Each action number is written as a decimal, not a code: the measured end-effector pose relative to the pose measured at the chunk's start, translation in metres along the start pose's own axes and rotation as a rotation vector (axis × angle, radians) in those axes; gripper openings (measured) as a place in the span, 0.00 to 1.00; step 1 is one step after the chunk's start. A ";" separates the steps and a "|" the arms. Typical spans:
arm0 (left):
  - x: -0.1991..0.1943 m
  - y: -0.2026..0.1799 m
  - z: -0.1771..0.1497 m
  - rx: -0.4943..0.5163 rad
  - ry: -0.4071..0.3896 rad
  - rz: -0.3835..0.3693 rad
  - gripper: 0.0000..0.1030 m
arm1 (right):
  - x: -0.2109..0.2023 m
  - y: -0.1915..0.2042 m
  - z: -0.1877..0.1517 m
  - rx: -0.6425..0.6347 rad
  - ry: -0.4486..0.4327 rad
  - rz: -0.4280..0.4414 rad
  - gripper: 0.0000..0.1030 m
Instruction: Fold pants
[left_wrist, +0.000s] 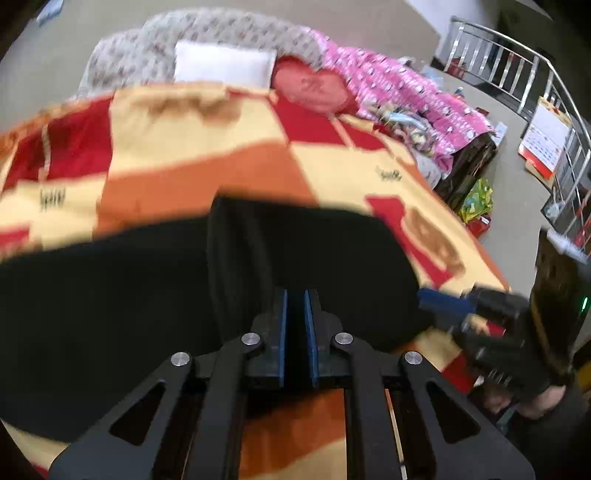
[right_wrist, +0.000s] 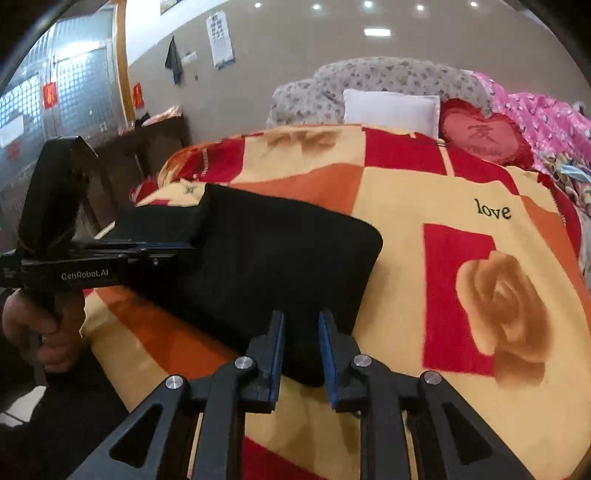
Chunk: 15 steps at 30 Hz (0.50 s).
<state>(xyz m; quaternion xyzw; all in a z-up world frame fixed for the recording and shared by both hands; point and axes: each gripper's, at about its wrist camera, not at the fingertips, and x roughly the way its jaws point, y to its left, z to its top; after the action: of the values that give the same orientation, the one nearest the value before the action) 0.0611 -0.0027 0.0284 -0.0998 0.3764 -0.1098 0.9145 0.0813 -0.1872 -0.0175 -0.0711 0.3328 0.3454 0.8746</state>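
The black pants (right_wrist: 280, 258) lie in a folded block on the red, orange and cream blanket (right_wrist: 461, 199); they also show in the left wrist view (left_wrist: 110, 295). My left gripper (left_wrist: 295, 295) is shut on a raised fold of the pants, lifting that end. From the right wrist view it shows at the left (right_wrist: 184, 245), gripping the pants' far left end. My right gripper (right_wrist: 301, 317) is partly open over the pants' near corner, holding nothing. It shows blurred at the right in the left wrist view (left_wrist: 436, 301).
A white pillow (right_wrist: 391, 107), a red heart cushion (right_wrist: 484, 136) and a pink quilt (right_wrist: 546, 114) lie at the bed's head. A dark table (right_wrist: 155, 136) stands left of the bed. A steel railing (left_wrist: 517, 74) and boxes stand at the right.
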 end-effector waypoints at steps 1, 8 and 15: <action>-0.001 -0.002 0.010 0.002 -0.021 -0.011 0.09 | -0.001 0.002 -0.002 -0.012 -0.010 -0.009 0.17; 0.040 0.038 0.027 -0.164 0.029 0.044 0.09 | 0.000 0.000 -0.001 0.017 -0.028 0.012 0.18; 0.031 0.036 0.018 -0.160 -0.022 0.035 0.09 | -0.013 -0.004 0.011 0.033 -0.082 -0.024 0.18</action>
<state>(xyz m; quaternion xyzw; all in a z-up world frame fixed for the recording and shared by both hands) 0.1001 0.0253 0.0102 -0.1671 0.3758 -0.0625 0.9094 0.0828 -0.1931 -0.0010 -0.0462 0.3014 0.3319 0.8927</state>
